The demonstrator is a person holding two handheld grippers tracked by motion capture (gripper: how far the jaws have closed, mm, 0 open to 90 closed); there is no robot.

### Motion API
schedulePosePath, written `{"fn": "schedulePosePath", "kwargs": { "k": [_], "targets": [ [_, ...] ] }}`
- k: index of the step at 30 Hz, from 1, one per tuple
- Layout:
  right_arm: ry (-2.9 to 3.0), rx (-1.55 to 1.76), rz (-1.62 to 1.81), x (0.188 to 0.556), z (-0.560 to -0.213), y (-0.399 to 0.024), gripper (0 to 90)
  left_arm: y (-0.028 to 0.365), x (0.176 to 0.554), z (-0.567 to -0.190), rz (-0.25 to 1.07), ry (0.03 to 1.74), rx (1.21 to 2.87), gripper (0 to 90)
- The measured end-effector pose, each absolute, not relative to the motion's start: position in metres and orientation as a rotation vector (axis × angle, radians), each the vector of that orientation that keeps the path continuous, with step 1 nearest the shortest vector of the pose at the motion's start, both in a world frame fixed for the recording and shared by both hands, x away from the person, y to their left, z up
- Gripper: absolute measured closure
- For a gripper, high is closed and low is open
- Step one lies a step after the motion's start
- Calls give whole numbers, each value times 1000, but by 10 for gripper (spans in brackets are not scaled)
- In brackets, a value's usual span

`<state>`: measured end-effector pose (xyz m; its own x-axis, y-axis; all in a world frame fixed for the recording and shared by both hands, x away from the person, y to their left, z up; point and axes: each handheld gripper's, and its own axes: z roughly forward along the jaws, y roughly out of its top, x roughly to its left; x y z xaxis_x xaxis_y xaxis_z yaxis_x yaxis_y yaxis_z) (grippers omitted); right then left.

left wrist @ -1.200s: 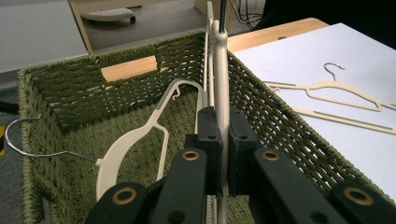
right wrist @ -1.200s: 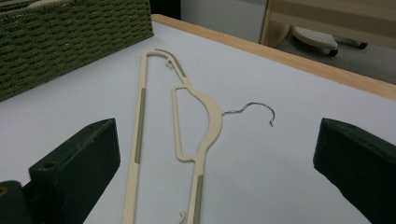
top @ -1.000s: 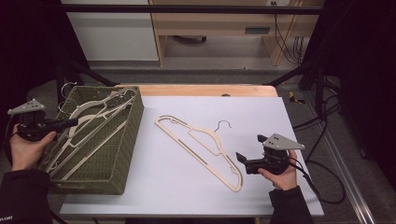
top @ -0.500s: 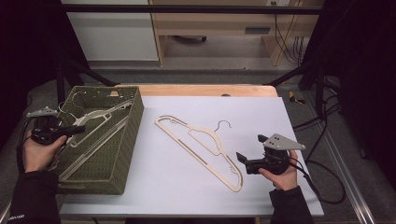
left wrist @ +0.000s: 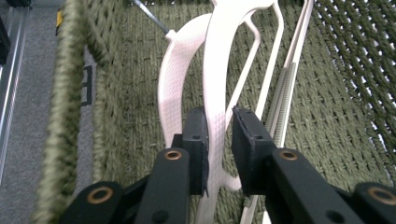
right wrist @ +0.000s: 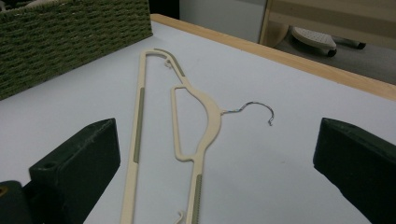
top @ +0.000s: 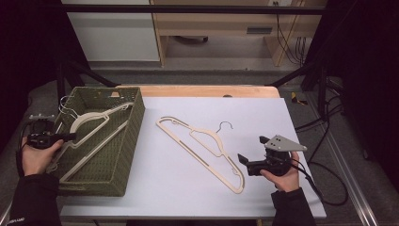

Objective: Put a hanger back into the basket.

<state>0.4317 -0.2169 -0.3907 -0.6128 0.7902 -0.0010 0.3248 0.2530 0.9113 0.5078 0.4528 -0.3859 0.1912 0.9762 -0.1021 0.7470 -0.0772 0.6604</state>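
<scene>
**Left gripper pinches a hanger in the basket; right gripper gapes over the table**

Left gripper (left wrist: 219, 140) has its two black jaws closed narrow on the flat, matte arm of a cream plastic hanger (left wrist: 219, 70), the arm passing straight up between the pads. That hanger lies inside the olive-green woven basket (top: 124, 155), whose coarse braided weave covers floor and walls; a second cream hanger (left wrist: 175, 79) with a thin metal hook curves just beside it. In the high view the left gripper (top: 66, 137) sits at the basket's left rim.

Right gripper (right wrist: 215, 163) stands wide, its blocky black jaws far apart, clear of everything. Ahead of it on the smooth white tabletop (top: 188, 188) lies a third cream plastic hanger (right wrist: 187, 121), slim, with greenish ribbed grip strips and a bent wire hook, well apart from the basket. No readable writing shows on the hangers or basket.
</scene>
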Motion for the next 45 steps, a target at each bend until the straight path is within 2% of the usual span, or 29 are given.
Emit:
{"fn": "schedulePosePath", "kwargs": {
  "k": [2, 3, 8, 14, 18, 22, 28, 34, 39, 45],
  "targets": [
    [2066, 1014, 1332, 431, -391, -217, 10, 453, 507, -386, 502, 1621, 1879, 730],
    [2065, 1015, 1333, 431, -391, -217, 11, 454, 506, -385, 504, 1640, 1920, 683],
    [2066, 1015, 1330, 432, -392, -217, 13, 453, 501, -384, 514, 1643, 1899, 645],
    [2061, 1025, 1331, 433, -393, -218, 16, 447, 483, -366, 551, 1531, 1836, 611],
    [2058, 1028, 1330, 432, -392, -219, 18, 434, 468, -349, 586, 1409, 1781, 535],
    [2054, 1036, 1326, 433, -393, -220, 21, 402, 454, -332, 618, 1233, 1738, 476],
    [2063, 1045, 1313, 434, -394, -220, 25, 360, 442, -320, 649, 1075, 1726, 390],
    [2087, 1056, 1291, 436, -398, -217, 32, 300, 429, -309, 635, 872, 1734, 223],
    [2099, 1058, 1279, 438, -402, -216, 34, 260, 425, -312, 594, 791, 1748, 141],
    [2116, 1070, 1258, 440, -407, -213, 39, 223, 429, -330, 513, 748, 1761, 132]
  ]
}}
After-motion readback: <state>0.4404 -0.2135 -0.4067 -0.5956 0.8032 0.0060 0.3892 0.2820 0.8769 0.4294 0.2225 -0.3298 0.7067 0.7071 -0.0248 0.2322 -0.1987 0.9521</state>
